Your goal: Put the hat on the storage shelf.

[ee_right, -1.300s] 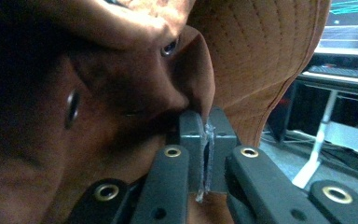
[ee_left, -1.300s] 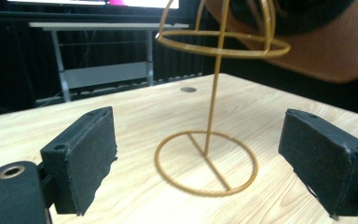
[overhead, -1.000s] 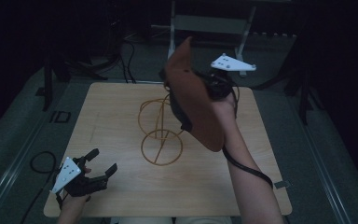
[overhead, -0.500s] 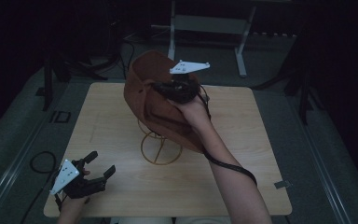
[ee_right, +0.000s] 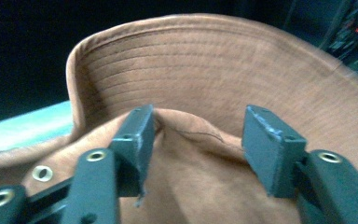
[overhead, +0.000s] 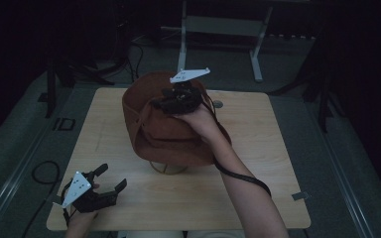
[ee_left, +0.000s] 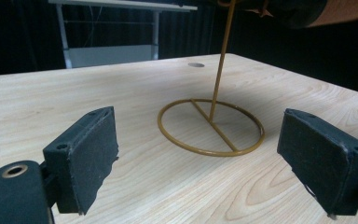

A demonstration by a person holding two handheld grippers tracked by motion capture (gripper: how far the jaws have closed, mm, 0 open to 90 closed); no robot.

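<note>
While the brown cloth bucket hat (overhead: 171, 131) sits draped over the top of the thin gold wire stand (overhead: 167, 169) in the middle of the pale wooden table (overhead: 258, 148), the high view has the right gripper (overhead: 166, 104) down on its crown, hand on top. Near the table's front left corner the left gripper (overhead: 110, 180) waits, well apart from the hat.

Over to the left gripper view — jaws wide apart, nothing between the black pads (ee_left: 89, 154), and beyond them the stand's ring base (ee_left: 210, 127) and upright rod (ee_left: 220, 60) rise from the tabletop.

Now the right gripper view: the jaws have just been opening, and they stand apart with a raised fold of the hat's crown (ee_right: 191, 140) between them; the left pad (ee_right: 137, 140) brushes the cloth, but nothing is pinched.

By my reading the hanging is all but done — hat on stand, grip let go. What's left is lifting the right hand clear, and perhaps straightening the brim.
</note>
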